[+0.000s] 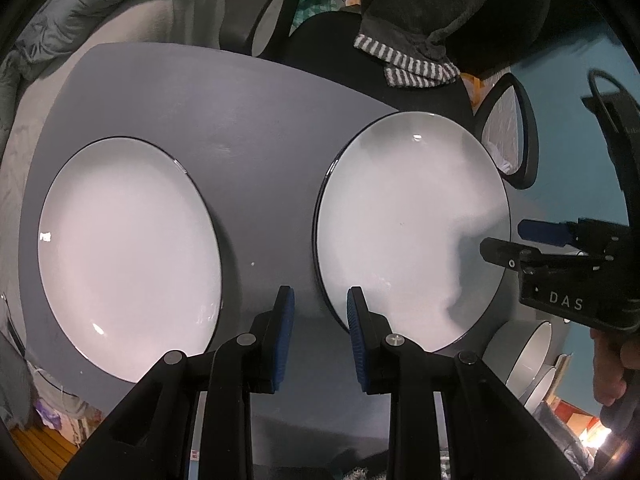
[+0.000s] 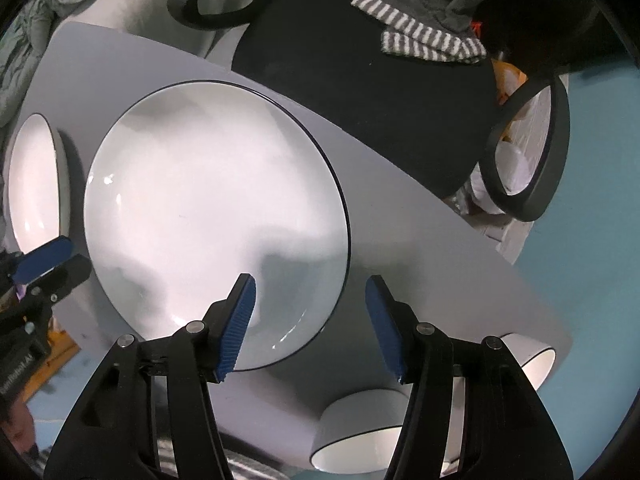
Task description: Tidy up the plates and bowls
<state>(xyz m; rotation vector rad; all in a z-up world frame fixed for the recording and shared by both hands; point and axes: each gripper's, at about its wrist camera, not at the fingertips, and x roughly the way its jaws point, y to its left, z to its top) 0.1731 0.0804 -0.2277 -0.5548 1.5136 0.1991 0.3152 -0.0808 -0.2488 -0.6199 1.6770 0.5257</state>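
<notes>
Both grippers hang over the grey table (image 1: 168,92) with nothing between their jaws: the left gripper (image 1: 320,336) is narrowly parted, the right gripper (image 2: 310,324) spread wider, its jaws straddling the near rim of the right plate (image 2: 208,208). The left plate (image 1: 128,256) lies flat just left of the left gripper; being round, neither plate has a long axis. A shallow pinch on that thin glossy rim could slip and knock the plate toward the bowls (image 2: 360,428) at the table edge.
</notes>
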